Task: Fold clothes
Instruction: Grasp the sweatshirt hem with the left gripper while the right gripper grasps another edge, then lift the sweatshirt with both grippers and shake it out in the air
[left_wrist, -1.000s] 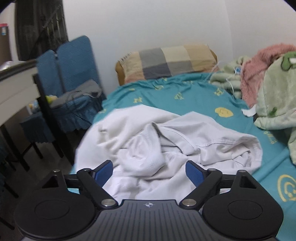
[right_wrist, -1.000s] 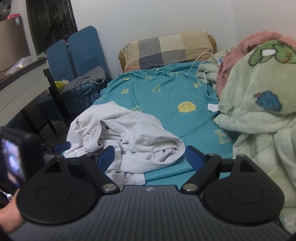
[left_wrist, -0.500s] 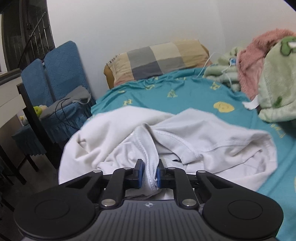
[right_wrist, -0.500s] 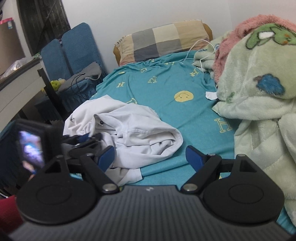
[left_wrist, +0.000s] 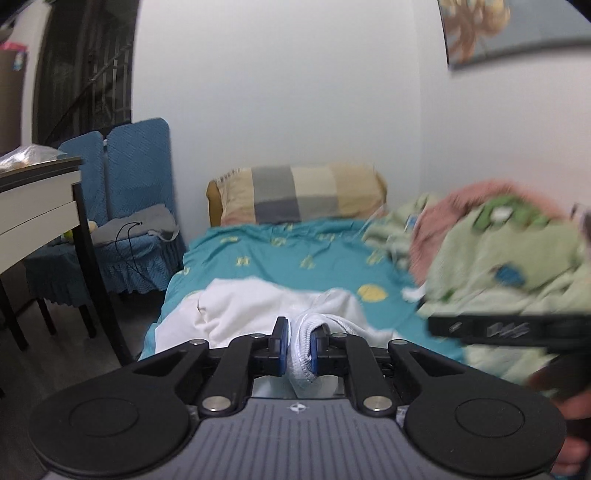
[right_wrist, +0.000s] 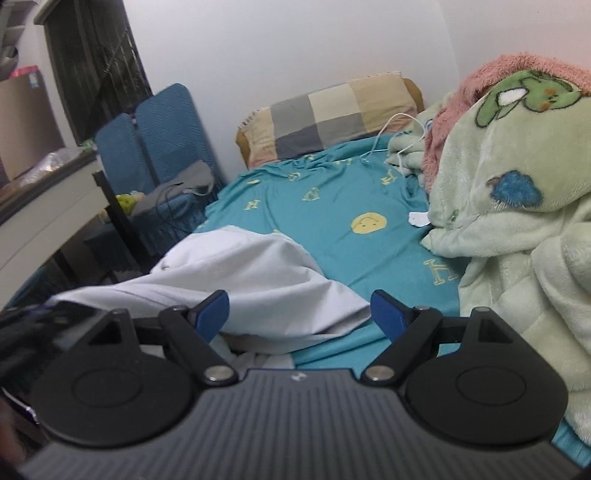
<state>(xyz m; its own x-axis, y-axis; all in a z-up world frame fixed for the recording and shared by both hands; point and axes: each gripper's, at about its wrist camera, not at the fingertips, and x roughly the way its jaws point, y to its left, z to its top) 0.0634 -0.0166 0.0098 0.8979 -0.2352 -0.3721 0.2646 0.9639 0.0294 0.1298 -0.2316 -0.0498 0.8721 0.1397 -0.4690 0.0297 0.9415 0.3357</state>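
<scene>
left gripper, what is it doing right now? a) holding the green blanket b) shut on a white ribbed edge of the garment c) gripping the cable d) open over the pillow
b: the left gripper has its blue pads closed on a bunched ribbed edge of the white garment, which lies on the teal sheet.

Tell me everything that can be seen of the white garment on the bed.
The white garment is a soft, crumpled piece of plain white cloth, seemingly a knit shirt. It lies unfolded in a loose heap on the near, left part of the teal bed sheet, apart from the green blanket. A ribbed, stitched hem is pinched between the pads of the left gripper, which is shut on it. The right gripper is open just before its near edge; contact cannot be told.
</scene>
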